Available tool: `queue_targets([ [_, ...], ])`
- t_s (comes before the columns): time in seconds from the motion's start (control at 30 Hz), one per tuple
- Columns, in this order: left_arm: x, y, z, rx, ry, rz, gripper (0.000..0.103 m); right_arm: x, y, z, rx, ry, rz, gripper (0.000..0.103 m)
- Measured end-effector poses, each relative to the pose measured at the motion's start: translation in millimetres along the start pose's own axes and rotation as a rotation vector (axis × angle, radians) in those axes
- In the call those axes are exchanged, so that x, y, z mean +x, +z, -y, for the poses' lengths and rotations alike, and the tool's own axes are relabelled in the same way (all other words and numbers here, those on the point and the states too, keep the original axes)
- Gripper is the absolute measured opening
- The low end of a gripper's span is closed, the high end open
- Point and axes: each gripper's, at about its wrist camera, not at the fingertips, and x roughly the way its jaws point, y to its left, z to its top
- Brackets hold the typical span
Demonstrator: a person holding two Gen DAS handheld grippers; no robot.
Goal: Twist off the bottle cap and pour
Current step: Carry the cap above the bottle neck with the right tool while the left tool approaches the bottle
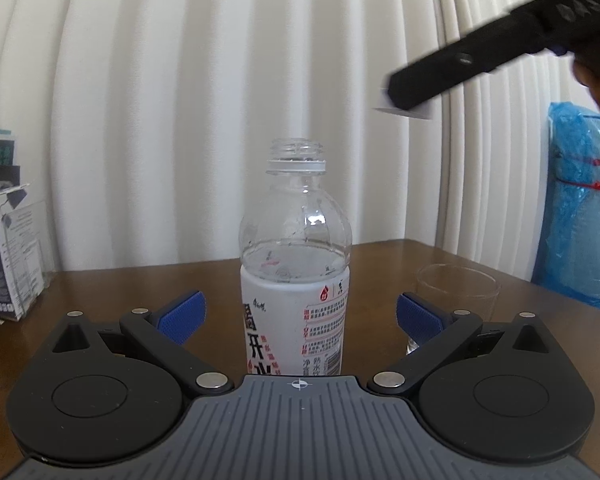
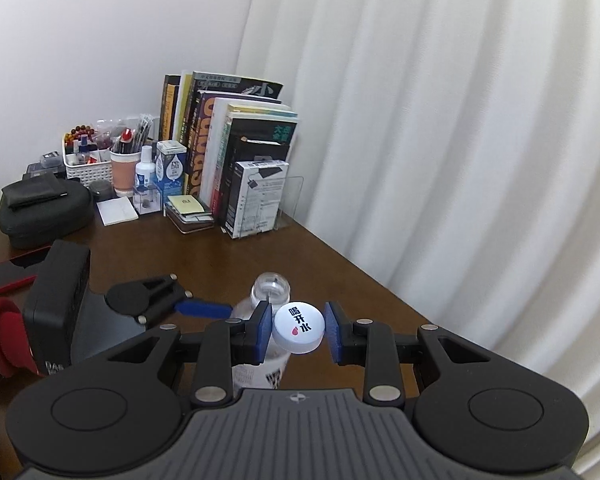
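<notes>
A clear water bottle [image 1: 296,280] with a white label stands uncapped on the brown table [image 1: 120,288], with water up to its shoulder. My left gripper [image 1: 300,316] is open, its blue pads [image 1: 182,316] wide of the bottle on both sides and not touching it. In the right wrist view my right gripper [image 2: 299,330] is shut on the white bottle cap [image 2: 299,327], held above the bottle's open mouth [image 2: 271,286]. From the left wrist view the right gripper [image 1: 396,94] hangs up and to the right of the bottle. An empty clear glass [image 1: 458,292] stands right of the bottle.
Books [image 2: 228,140] and a white box [image 2: 256,200] stand at the table's far end by the white curtain [image 2: 420,120]. A basket of small items [image 2: 86,160], a black case [image 2: 44,212] and a red phone [image 2: 10,274] lie at the left. A blue plastic bag [image 1: 584,208] sits off the right.
</notes>
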Motion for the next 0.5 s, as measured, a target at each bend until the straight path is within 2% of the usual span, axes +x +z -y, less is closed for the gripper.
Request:
queue_targets([
  [0.17, 2, -6, 2, 0.040, -0.009, 0.014, 0.101, 12, 6, 1, -0.019, 0.027, -0.005, 0.032],
  [0.5, 2, -6, -5, 0.000, -0.046, -0.001, 0.095, 21, 17, 1, -0.052, 0.059, -0.015, 0.032],
])
